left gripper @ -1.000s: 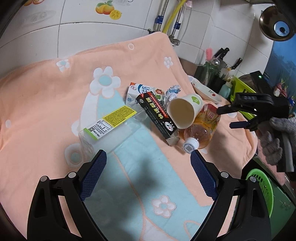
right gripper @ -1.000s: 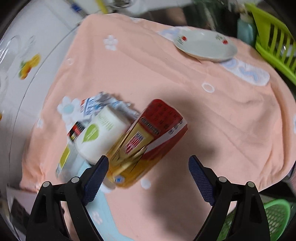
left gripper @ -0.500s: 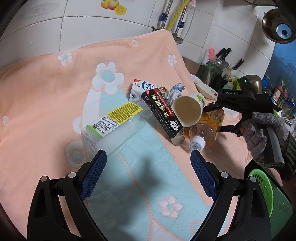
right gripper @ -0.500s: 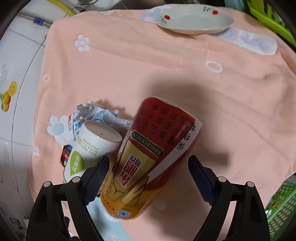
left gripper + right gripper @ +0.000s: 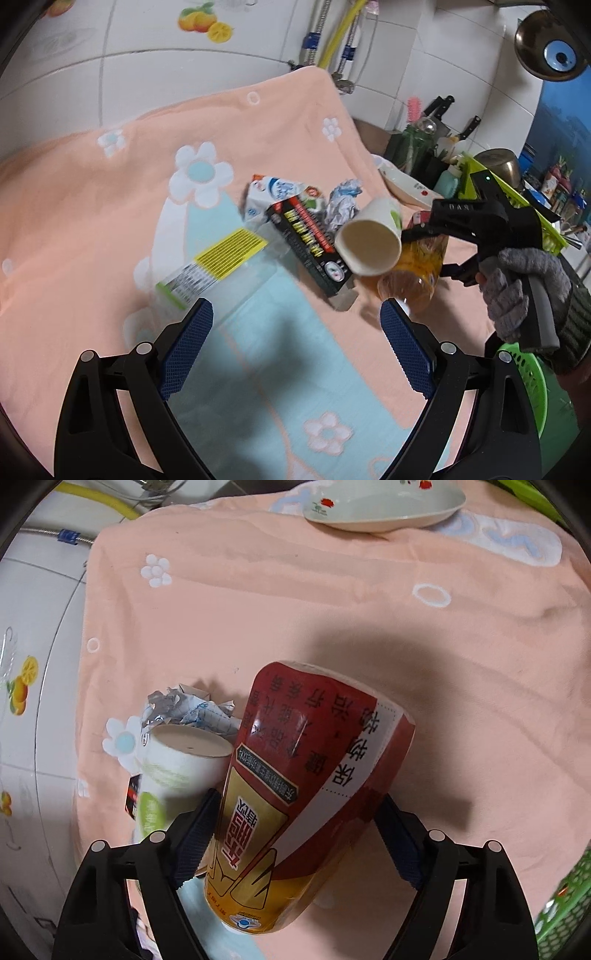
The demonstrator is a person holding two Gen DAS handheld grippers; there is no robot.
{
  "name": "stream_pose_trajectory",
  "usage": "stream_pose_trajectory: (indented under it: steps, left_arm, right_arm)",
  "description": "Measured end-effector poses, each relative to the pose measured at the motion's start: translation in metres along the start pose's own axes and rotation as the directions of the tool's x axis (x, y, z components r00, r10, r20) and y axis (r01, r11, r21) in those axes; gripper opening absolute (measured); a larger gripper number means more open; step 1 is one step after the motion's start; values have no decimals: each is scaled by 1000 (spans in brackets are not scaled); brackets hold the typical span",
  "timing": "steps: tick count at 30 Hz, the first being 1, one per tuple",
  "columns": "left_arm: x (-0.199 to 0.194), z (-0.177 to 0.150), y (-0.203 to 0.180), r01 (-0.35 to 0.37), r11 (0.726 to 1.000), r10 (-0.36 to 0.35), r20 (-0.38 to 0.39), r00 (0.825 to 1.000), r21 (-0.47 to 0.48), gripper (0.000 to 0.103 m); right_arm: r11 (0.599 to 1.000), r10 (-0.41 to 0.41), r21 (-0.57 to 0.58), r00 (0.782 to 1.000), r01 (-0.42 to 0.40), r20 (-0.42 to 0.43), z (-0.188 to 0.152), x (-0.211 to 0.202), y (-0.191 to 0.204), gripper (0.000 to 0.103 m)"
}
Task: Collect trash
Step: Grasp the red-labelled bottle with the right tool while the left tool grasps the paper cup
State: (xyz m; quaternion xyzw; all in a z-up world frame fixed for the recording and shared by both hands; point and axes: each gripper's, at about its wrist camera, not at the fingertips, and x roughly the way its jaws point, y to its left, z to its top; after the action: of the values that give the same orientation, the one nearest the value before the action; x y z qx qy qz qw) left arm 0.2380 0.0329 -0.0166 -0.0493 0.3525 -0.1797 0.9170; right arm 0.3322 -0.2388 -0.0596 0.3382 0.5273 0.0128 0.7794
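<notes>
A pile of trash lies on the peach flowered towel (image 5: 92,206): a clear plastic box with a yellow label (image 5: 225,269), a black carton (image 5: 310,247), a milk carton (image 5: 273,195), crumpled foil (image 5: 343,206), a white paper cup (image 5: 369,240) on its side and an orange drink bottle (image 5: 417,273). My right gripper (image 5: 295,838) is around the red-and-gold bottle (image 5: 303,782), its pads at both sides of it. The cup (image 5: 177,771) leans against the bottle. My left gripper (image 5: 291,350) is open and empty, above the towel near the clear box.
A green basket (image 5: 524,384) sits below the towel's right edge, also in the right wrist view (image 5: 565,908). A white plate (image 5: 384,506) lies at the towel's far side. A green dish rack (image 5: 517,206), knives and bottles stand behind.
My right gripper has moved in onto the bottle and its jaws have narrowed around it. My left gripper has drifted slightly closer to the pile.
</notes>
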Motion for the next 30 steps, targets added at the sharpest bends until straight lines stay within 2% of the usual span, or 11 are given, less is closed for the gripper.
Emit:
stream_pose_trajectory:
  steps: [9, 21, 27, 30]
  left_arm:
    - [18, 13, -41, 26, 997, -25, -14, 1000, 76, 90]
    - [52, 19, -87, 67, 983, -56, -74, 996, 170, 90]
    - [76, 31, -113, 57, 963, -35, -85, 996, 262, 90]
    - [90, 36, -129, 56, 939, -20, -106, 994, 341, 90]
  right_arm:
    - [993, -10, -116, 1000, 13, 21, -2, -41, -17, 78]
    - [984, 34, -179, 999, -27, 35, -14, -78, -36, 77]
    - [973, 43, -228, 996, -25, 75, -23, -104, -43, 76]
    - [968, 40, -249, 994, -15, 97, -28, -117, -46, 76]
